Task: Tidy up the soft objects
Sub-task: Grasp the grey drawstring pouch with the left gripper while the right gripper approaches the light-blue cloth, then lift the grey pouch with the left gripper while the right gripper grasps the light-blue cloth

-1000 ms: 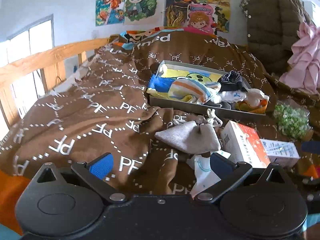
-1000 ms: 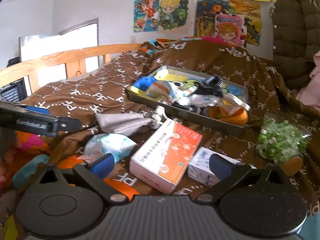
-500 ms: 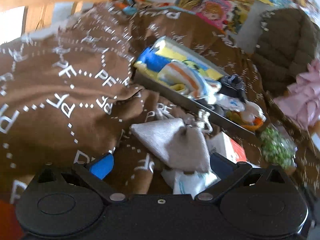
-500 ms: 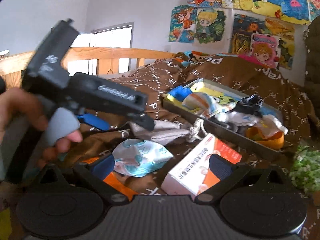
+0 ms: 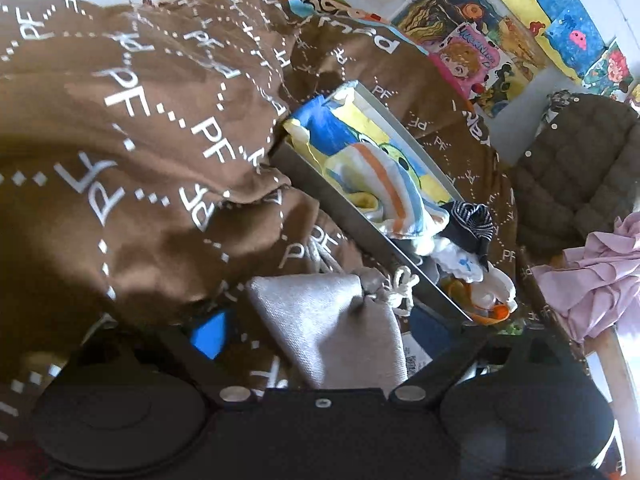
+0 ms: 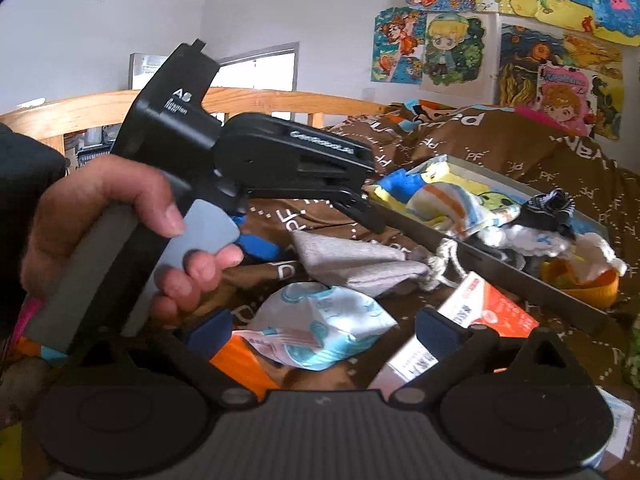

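Grey woven cloth fills the gap ahead of our left gripper (image 5: 320,336): the drawstring pouch (image 5: 332,332) lies on the brown printed blanket (image 5: 120,152), right between the two blue pads. Our jaws there are closing with the pouch between them, but the pads do not yet seem to press it; we read them as released for now. The pouch's long axis seems to run from our 6 o'clock up toward 1 o'clock, ending in the gathered neck and its knotted white cord (image 5: 402,288). That neck points at the grey tray (image 5: 360,220), which sits just beyond at 1 o'clock and already holds striped and yellow fabrics.

Seen from the right wrist, our left hand (image 6: 116,236) carries its tool low over the pouch, so the left is clearly the nearer one. Our right gripper (image 6: 320,332) stands spread wide and empty, with a crumpled pale-blue printed packet (image 6: 320,328) lying between its pads, apparently untouched. A stiff orange-and-white carton (image 6: 480,320) sits at its 2 o'clock.

The pouch looks coarse, limp and flat-folded, roughly triangular, so we expect it to sag and bunch once pinched. Nipping near the thick gathered neck would likely give us the surest hold.
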`<state>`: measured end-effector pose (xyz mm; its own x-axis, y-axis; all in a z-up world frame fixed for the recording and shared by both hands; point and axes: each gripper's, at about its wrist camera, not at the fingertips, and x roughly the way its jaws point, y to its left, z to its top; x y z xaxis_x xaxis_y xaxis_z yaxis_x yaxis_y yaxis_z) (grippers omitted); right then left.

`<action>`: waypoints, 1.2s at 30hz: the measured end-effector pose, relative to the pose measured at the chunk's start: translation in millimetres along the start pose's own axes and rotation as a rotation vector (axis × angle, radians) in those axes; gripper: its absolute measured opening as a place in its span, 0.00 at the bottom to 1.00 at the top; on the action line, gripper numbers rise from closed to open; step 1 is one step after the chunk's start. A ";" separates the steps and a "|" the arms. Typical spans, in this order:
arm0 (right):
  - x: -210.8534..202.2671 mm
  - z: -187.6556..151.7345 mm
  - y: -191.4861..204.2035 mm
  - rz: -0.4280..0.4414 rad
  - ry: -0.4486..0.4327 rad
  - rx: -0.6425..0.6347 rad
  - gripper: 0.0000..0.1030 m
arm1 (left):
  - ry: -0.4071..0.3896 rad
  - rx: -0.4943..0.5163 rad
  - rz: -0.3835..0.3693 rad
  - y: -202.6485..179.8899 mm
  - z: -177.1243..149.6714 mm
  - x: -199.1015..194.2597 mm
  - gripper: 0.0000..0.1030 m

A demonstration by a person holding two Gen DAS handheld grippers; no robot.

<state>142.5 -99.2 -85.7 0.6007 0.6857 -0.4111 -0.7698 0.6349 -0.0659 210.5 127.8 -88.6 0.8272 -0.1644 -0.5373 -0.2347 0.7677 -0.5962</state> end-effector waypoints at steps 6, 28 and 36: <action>10.9 -1.4 0.5 0.012 0.012 0.008 0.92 | 0.024 -0.006 -0.006 4.3 -1.5 3.8 0.70; 15.0 -6.5 8.8 -0.009 0.051 -0.031 0.58 | -0.015 0.025 0.011 10.5 1.4 -6.6 0.07; 16.0 -7.0 11.0 -0.038 0.071 -0.054 0.41 | -0.043 0.179 0.058 -7.8 6.7 -28.0 0.04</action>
<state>142.1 -83.8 -99.4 0.6144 0.6329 -0.4710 -0.7584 0.6385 -0.1313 192.6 130.6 -65.0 0.8369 -0.0935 -0.5393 -0.1908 0.8737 -0.4476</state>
